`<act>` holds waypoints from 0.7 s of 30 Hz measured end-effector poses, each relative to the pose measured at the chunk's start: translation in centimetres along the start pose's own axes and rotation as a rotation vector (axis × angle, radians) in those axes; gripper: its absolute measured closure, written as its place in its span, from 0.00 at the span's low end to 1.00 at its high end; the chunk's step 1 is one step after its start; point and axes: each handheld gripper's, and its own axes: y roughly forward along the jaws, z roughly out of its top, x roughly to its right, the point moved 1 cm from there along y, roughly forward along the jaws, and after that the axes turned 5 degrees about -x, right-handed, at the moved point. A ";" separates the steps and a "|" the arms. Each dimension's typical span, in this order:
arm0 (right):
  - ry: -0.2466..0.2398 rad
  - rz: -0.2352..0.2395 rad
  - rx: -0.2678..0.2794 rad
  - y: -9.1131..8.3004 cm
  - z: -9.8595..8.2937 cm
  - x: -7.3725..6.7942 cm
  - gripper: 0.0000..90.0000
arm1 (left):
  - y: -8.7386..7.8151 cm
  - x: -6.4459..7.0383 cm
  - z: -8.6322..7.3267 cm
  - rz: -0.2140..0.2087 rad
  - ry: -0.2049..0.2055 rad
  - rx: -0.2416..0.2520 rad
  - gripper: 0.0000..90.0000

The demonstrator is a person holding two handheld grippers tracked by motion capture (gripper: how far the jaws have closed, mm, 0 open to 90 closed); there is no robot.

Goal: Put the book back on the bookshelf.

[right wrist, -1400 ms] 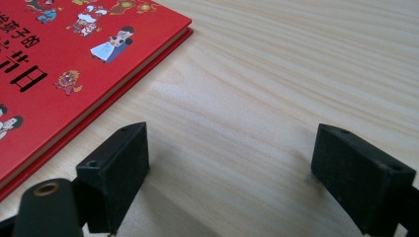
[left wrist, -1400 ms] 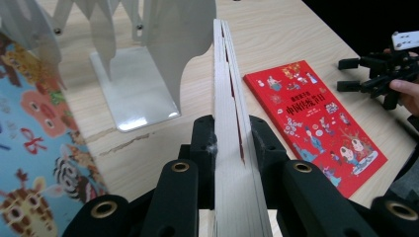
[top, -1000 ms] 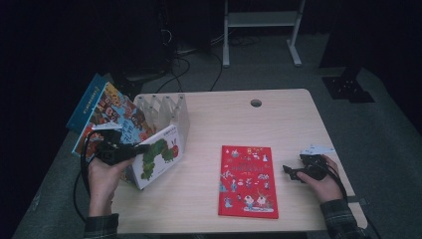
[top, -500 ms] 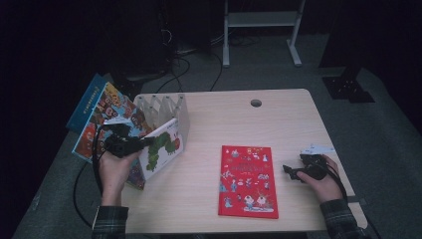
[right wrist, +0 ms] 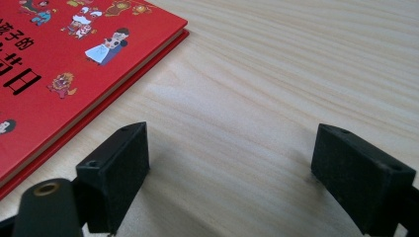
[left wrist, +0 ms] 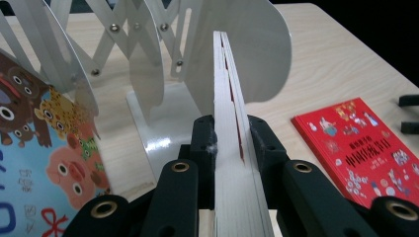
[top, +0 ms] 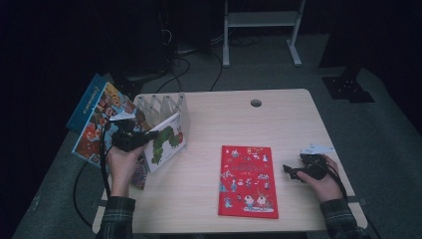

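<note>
the left gripper [top: 142, 140] pinches the white caterpillar book [top: 166, 142] by its edge, jaws pressed against both covers. in the left gripper view the book [left wrist: 230, 123] stands on edge between the jaws, its page block running straight up the middle of the frame toward the rounded end plate of the white expanding book rack [left wrist: 163, 64]. in the high view the book is held tilted, its cover facing the person, just in front of the rack [top: 164, 105] at the left rear of the surface [top: 278, 119]. whether the book's lower edge touches the surface cannot be told.

beside the rack on its left, colourful picture books [top: 97, 122] lean out past the surface edge; one with cartoon animals [left wrist: 44, 163] shows at the left of the left gripper view.

the right gripper [top: 294, 172] rests low at the right side of the surface, its jaws spread wide with bare wood between them [right wrist: 230, 163]. the red book [top: 248, 180] lies flat near the middle of the surface, just beside the right gripper and apart from it; its corner [right wrist: 74, 54] shows beyond that gripper's left jaw.
</note>
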 end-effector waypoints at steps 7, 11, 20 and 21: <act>-0.001 -0.001 0.000 0.0 0.1 0.0 0.15 | 1.0 0.0 0.8 0.026 -0.002 0.024 0.84; -0.001 -0.001 -0.001 0.0 0.1 0.0 0.15 | 1.6 0.1 1.3 0.041 0.001 0.029 0.84; -0.002 0.001 -0.001 0.1 0.1 0.1 0.15 | 3.8 0.3 1.7 0.034 -0.022 0.047 0.84; -0.002 0.001 -0.001 0.1 0.1 0.1 0.15 | 3.9 0.4 1.7 0.037 -0.022 0.049 0.84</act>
